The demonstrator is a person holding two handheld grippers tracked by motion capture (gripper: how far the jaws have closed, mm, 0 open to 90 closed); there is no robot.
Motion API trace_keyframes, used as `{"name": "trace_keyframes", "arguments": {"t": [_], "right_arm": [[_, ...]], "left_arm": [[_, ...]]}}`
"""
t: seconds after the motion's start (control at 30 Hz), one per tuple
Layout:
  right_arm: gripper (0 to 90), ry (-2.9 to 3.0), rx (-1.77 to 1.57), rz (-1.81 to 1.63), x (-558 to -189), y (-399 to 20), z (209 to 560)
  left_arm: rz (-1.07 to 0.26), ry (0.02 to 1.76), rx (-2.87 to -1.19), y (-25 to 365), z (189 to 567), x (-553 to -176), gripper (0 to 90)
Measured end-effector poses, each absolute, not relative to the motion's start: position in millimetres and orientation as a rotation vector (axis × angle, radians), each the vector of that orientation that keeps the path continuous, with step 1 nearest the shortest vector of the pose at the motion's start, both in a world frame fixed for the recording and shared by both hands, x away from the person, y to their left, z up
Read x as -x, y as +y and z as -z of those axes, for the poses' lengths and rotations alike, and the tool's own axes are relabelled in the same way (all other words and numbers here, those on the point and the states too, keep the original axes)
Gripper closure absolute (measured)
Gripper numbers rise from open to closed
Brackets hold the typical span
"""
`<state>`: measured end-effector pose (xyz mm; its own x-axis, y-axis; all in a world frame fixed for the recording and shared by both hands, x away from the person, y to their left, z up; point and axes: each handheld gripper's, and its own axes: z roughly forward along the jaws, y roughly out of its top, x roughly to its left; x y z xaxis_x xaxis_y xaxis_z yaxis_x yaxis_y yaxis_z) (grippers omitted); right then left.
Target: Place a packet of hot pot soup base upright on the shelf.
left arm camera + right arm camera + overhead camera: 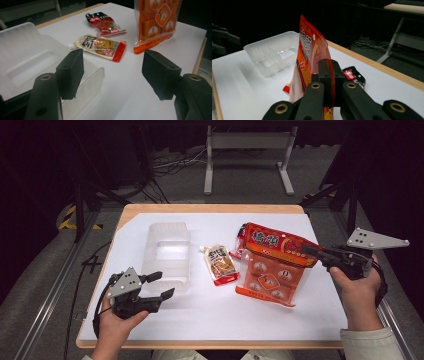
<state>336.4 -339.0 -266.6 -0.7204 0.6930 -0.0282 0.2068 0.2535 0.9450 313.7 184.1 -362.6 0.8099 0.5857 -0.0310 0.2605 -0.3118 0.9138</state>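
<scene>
My right gripper [309, 253] is shut on the top edge of a large orange snack bag [272, 270], which hangs tilted with its lower end near the white sheet; the right gripper view shows the jaws clamped on the orange snack bag [312, 57]. A cream sauce pouch [220, 264] lies flat in the middle, also seen as the sauce pouch [100, 46]. A small red-and-black packet [103, 23] lies beyond it. A clear plastic tray [167, 252] sits at left. My left gripper [161, 285] is open, just in front of the tray's near corner [97, 75], holding nothing.
A white sheet [210, 315] covers the wooden table [210, 208]. A metal frame stand [247, 157] and cables are on the floor beyond the table. The person's hands come in from the near edge.
</scene>
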Motion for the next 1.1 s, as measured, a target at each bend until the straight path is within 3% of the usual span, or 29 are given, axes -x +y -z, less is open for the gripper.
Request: {"name": "trace_keyframes", "arguments": {"t": [0.77,1.1], "right_arm": [[90.0,2.148,-0.607,-1.562,-329.0,-293.9,231.1],[90.0,2.165,-0.533,-1.592,-327.7,-275.5,221.5]], "left_arm": [[-0.231,0.541,-1.775,150.5,366.6,-337.9,28.6],[-0.212,0.500,-1.747,141.4,363.8,-344.5,32.6]]}}
